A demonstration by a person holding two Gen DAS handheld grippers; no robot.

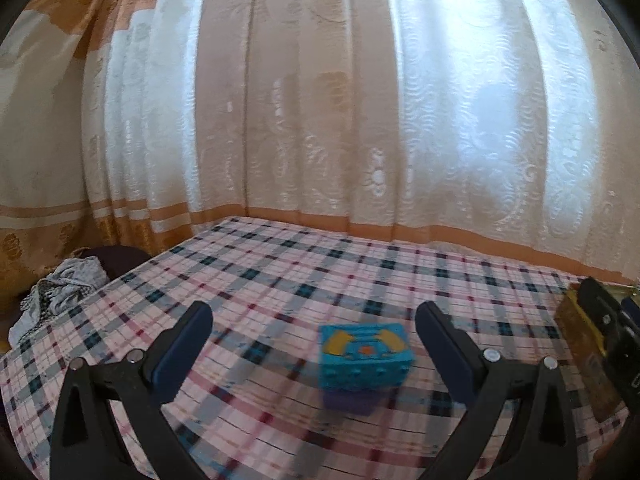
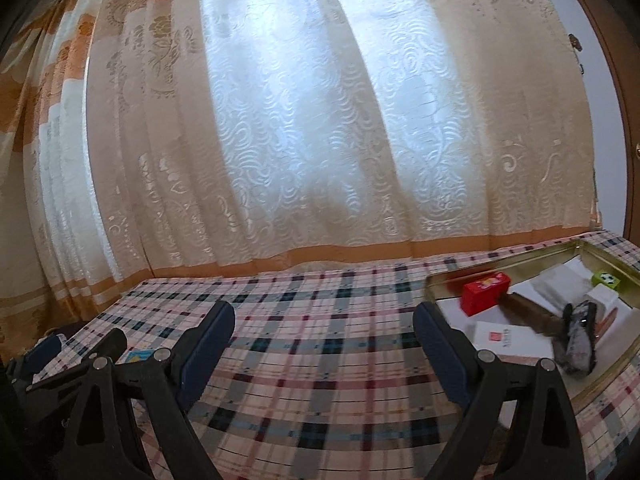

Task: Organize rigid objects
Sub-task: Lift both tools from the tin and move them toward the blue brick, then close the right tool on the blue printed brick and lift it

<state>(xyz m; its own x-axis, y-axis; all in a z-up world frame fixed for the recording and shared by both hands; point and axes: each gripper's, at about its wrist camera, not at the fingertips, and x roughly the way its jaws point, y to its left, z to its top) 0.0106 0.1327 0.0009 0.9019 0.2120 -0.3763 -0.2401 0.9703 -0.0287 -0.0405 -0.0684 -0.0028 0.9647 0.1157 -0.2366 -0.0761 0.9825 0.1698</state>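
A blue toy block with yellow and orange marks stands on a purple base on the plaid cloth. My left gripper is open and empty, with the block just ahead between its fingers, closer to the right one. My right gripper is open and empty over bare cloth. A gold metal tray lies to its right and holds a red box, white boxes, a green cube and a dark patterned case. The blue block's corner shows behind the right gripper's left finger.
A patterned curtain hangs close behind the table's far edge. Crumpled grey cloth lies off the table's left edge. The right gripper and the gold tray's wall show at the left wrist view's right edge. The left gripper shows at the right wrist view's lower left.
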